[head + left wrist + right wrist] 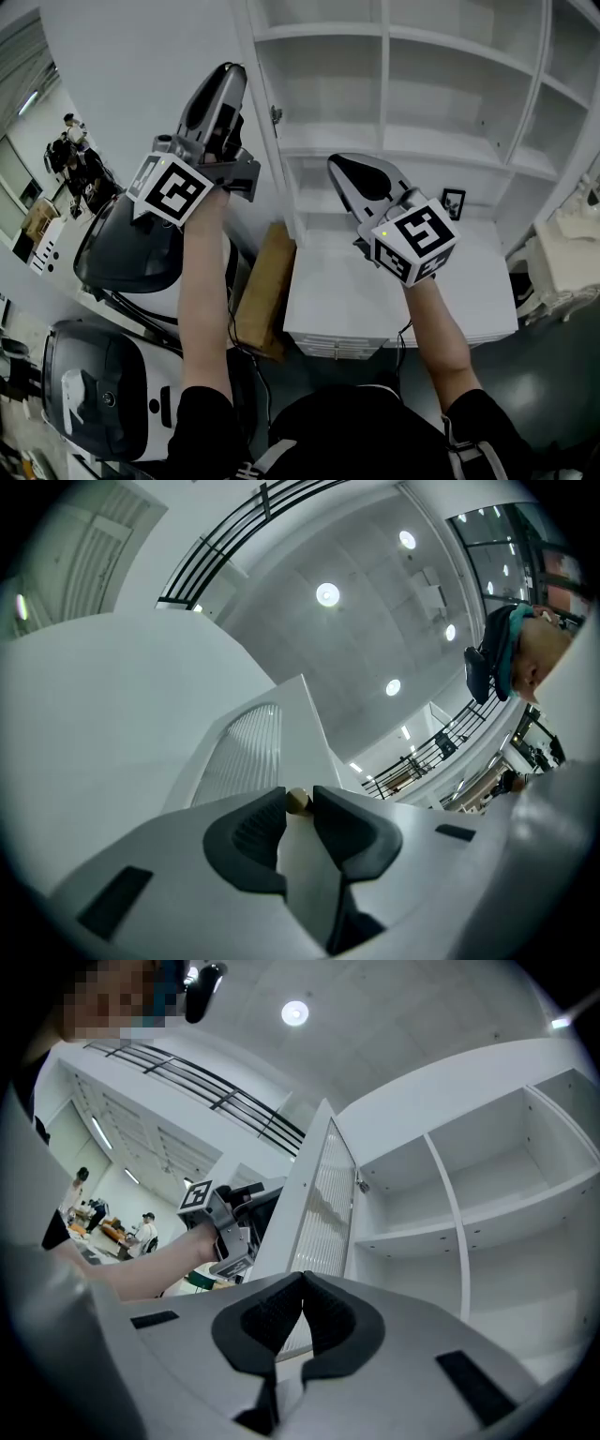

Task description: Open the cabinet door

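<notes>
The white cabinet [412, 94] stands with bare shelves showing. Its door [131, 66] is swung wide to the left; in the right gripper view the door [323, 1213] has a ribbed panel and shows nearly edge-on. My left gripper [228, 75] is up against the door's outer face. Along its jaws, a small beige knob [298, 801] sits between the fingertips of the left gripper [299, 797], which stand apart at about the knob's width without clearly pressing on it. My right gripper [342, 164] hovers before the lower shelves, and its pads [281, 1312] meet with nothing between them.
A white counter [375, 291] runs below the shelves, with a small framed picture [454, 201] at its back. A brown cardboard piece [267, 281] leans beside it. Black-and-white machines [122, 253] stand at the left, and people [75, 159] are far off there.
</notes>
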The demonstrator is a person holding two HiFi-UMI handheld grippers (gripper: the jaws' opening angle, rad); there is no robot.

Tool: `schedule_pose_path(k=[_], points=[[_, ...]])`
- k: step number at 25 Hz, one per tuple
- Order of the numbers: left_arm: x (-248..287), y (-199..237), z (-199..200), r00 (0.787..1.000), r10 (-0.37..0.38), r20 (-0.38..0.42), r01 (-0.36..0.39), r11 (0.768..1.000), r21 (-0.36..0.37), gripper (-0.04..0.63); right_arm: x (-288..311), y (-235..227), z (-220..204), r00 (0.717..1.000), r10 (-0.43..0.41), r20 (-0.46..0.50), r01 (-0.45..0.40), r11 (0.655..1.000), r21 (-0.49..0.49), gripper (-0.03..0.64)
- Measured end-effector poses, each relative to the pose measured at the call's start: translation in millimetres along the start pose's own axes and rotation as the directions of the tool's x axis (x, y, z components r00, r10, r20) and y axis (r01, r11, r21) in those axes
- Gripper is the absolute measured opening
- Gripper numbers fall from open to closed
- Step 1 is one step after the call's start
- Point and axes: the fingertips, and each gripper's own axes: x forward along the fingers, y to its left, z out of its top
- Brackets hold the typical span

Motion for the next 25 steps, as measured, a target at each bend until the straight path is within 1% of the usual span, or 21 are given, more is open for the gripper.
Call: schedule_pose_path(k=[4, 7, 10, 13, 14, 17, 19, 25], points=[[-20, 11, 16, 0.998, 0.063, 0.001, -0.063, 0.997, 0.041, 0.108, 5, 13, -2, 1.0, 0.005, 0.0, -0.005, 1.0, 0.005, 0.018], [-28, 17, 23, 0.997, 0.075, 0.01, -0.075, 0.996, 0.055, 0.107, 9, 21, -3, 1.0, 0.018, -0.003, -0.018, 1.0, 0.01, 0.018], [-37, 26, 30, 0.993, 0.115, 0.001, -0.115, 0.991, 0.071, 0.107, 13, 28, -3, 1.0, 0.03, -0.003, -0.03, 0.999, 0.015, 0.018], [-46, 31, 37, 0.992, 0.128, 0.012, -0.128, 0.99, 0.058, 0.106, 17, 37, -2, 0.999, 0.044, -0.003, -0.044, 0.999, 0.015, 0.018], [-50, 34, 40, 0.989, 0.145, 0.015, -0.145, 0.987, 0.068, 0.103, 17, 40, -3, 0.999, 0.048, -0.004, -0.048, 0.999, 0.014, 0.018], [-61, 41, 49, 0.979, 0.202, 0.015, -0.202, 0.97, 0.137, 0.086, 19, 49, -5, 0.998, 0.057, -0.012, -0.057, 0.998, 0.01, 0.018], [-64, 44, 52, 0.977, 0.212, 0.013, -0.212, 0.964, 0.159, 0.08, 20, 54, -7, 0.998, 0.064, -0.02, -0.064, 0.998, 0.008, 0.018], [-73, 56, 62, 0.971, 0.235, 0.036, -0.238, 0.956, 0.171, 0.063, 22, 60, -7, 0.997, 0.069, -0.029, -0.069, 0.998, 0.003, 0.018]])
